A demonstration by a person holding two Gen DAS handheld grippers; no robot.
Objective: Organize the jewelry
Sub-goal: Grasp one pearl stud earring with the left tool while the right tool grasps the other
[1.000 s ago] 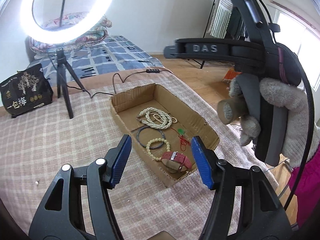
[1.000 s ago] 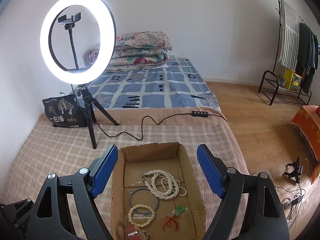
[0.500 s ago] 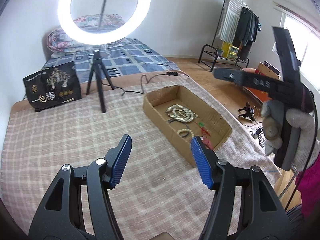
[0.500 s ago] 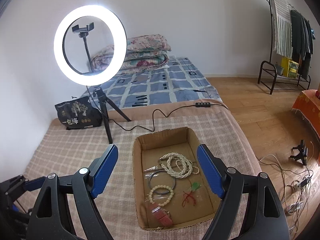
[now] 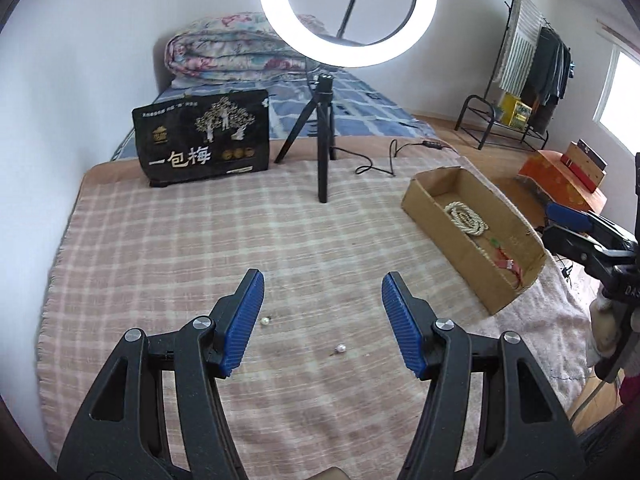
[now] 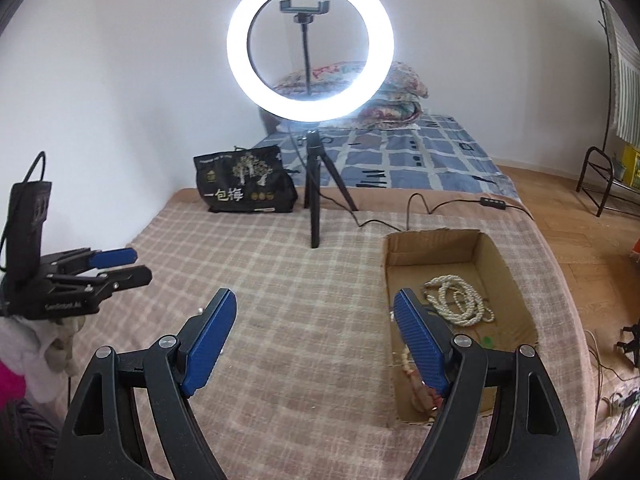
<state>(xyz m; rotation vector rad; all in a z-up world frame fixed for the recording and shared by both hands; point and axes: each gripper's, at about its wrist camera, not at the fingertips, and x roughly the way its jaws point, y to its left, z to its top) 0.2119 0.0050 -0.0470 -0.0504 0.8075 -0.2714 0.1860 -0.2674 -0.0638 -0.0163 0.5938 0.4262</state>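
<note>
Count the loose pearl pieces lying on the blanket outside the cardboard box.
2. One pearl lies by the left gripper's left finger; the other pearl lies between its fingers, nearer the camera. More could hide under the fingers.

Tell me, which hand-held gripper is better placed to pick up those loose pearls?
Probably the left hand-held gripper: open and empty, with both loose pearls on the blanket just ahead. The right points beside the cardboard box.

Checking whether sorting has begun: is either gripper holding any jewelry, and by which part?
Nothing is held. The left gripper and right gripper both stand open and empty above the blanket.
</note>
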